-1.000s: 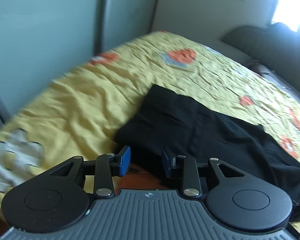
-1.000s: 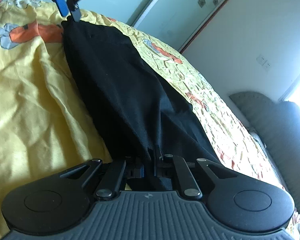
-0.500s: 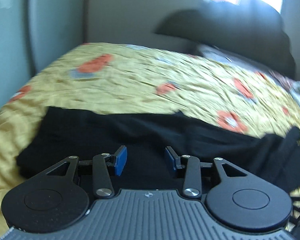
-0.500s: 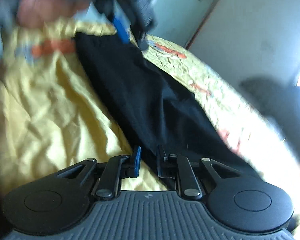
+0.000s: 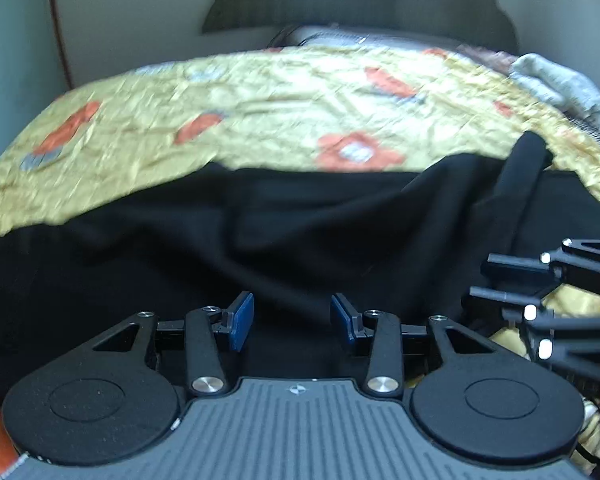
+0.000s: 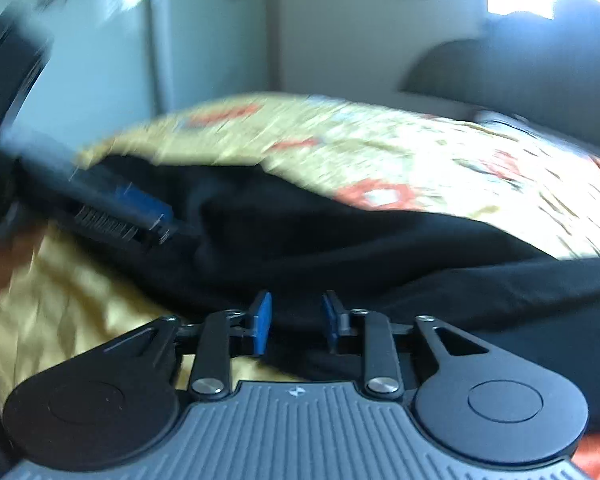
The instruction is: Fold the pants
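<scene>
**Black pants spread across yellow bedspread; both grippers parted, nothing pinched**

The black pants (image 5: pixel 260 240) are seen lying crumpled across the lower middle of the left wrist view, stretched from the left edge to the right edge of the frame, on a yellow bedspread (image 5: pixel 260 112) printed with orange flowers. A raised fold of the cloth is noted at the upper right of the dark mass. In the right wrist view the same pants (image 6: pixel 380 256) are found in the middle band of the frame, running from centre left to the right edge, with bedspread (image 6: pixel 420 148) above them and at the lower left.

The left gripper (image 5: pixel 292 322) is recorded at the bottom centre of its own view, its blue pads (image 5: pixel 242 320) held apart over the cloth; no fabric is pinched between them. In the right wrist view it appears again (image 6: pixel 168 228) at centre left, heavily blurred, its tip at the edge of the pants; contact cannot be told.

The right gripper (image 6: pixel 294 320) is recorded at the bottom centre of its view, jaws opening, blue pads (image 6: pixel 262 320) apart, with black cloth seen behind the gap but not pressed by them. Its black linkage (image 5: pixel 548 304) is visible at the right edge of the left wrist view, beside the pants.

A dark headboard (image 5: pixel 360 4) is noted at the top of the frame, against a pale wall (image 5: pixel 120 20). A grey-white crumpled cloth (image 5: pixel 560 80) lies at the upper right, beyond the bedspread.
</scene>
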### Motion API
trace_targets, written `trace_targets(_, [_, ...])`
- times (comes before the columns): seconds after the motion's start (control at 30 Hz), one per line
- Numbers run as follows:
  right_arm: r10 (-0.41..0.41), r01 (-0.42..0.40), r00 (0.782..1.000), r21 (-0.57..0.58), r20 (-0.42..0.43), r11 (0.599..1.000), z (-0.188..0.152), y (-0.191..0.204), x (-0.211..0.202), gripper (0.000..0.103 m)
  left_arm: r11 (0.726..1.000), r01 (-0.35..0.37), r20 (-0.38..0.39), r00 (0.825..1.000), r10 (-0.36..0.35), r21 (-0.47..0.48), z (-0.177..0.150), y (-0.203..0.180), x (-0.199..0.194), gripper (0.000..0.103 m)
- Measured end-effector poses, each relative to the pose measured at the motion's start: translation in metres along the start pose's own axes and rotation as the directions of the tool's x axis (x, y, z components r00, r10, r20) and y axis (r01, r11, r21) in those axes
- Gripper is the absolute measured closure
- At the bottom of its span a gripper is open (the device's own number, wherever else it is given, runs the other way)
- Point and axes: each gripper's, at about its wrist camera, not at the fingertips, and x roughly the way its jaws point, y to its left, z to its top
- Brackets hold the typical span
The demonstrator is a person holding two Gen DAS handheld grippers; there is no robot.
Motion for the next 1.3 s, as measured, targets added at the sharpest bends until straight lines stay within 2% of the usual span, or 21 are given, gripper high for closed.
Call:
trace_targets(0.03, [-0.023,0.021,0.999,0.061,0.026,0.998,0.000,-0.012,-0.005,0.049,1.000,0.013,0.013,1.000,-0.013,0.015,0.003,-0.007,0.000,0.055])
trace_targets(0.1, [-0.083,0.066,0.994,0.213,0.073,0.975,-0.004,-0.042,-0.017,0.040,0.997,0.044,0.034,0.998,-0.046,0.056,0.008,-0.022,0.001,0.055])
trace_targets(0.23, [-0.119,0.048,0.985,0.467,0.124,0.883,-0.016,-0.108,-0.033,0.039,0.979,0.124,0.068,0.988,-0.136,0.159,0.007,-0.058,0.001,0.052])
trace_targets(0.33, [-0.152,0.045,0.981,0.610,0.125,0.791,-0.024,-0.148,-0.033,0.032,0.958,0.161,0.069,0.981,-0.182,0.237,0.005,-0.085,0.007,0.051])
trace_targets(0.43, [-0.158,0.027,0.981,0.718,0.116,0.695,-0.035,-0.188,-0.030,0.031,0.945,0.184,0.056,0.977,-0.206,0.271,0.003,-0.102,0.018,0.051])
trace_targets(0.53, [-0.143,-0.028,0.977,0.763,0.158,0.645,-0.035,-0.207,-0.018,0.032,0.941,0.193,0.029,0.977,-0.209,0.279,0.003,-0.111,0.031,0.052])
trace_targets(0.77, [-0.206,-0.040,0.956,0.792,0.207,0.609,-0.023,-0.247,-0.013,0.030,0.938,0.194,0.007,0.979,-0.205,0.288,0.001,-0.118,0.050,0.051])
trace_targets(0.97, [-0.236,-0.104,0.931,0.822,0.278,0.560,-0.025,-0.275,-0.006,0.030,0.940,0.196,0.009,0.978,-0.207,0.279,0.002,-0.117,0.053,0.048])
trace_targets(1.17, [-0.323,-0.053,0.913,0.858,0.249,0.511,-0.026,-0.295,0.002,0.032,0.936,0.180,0.019,0.981,-0.195,0.304,0.002,-0.124,0.052,0.047])
trace_targets(1.3, [-0.339,-0.058,0.907,0.874,0.248,0.483,-0.029,-0.296,-0.004,0.033,0.936,0.179,0.020,0.981,-0.194,0.302,0.002,-0.125,0.054,0.045])
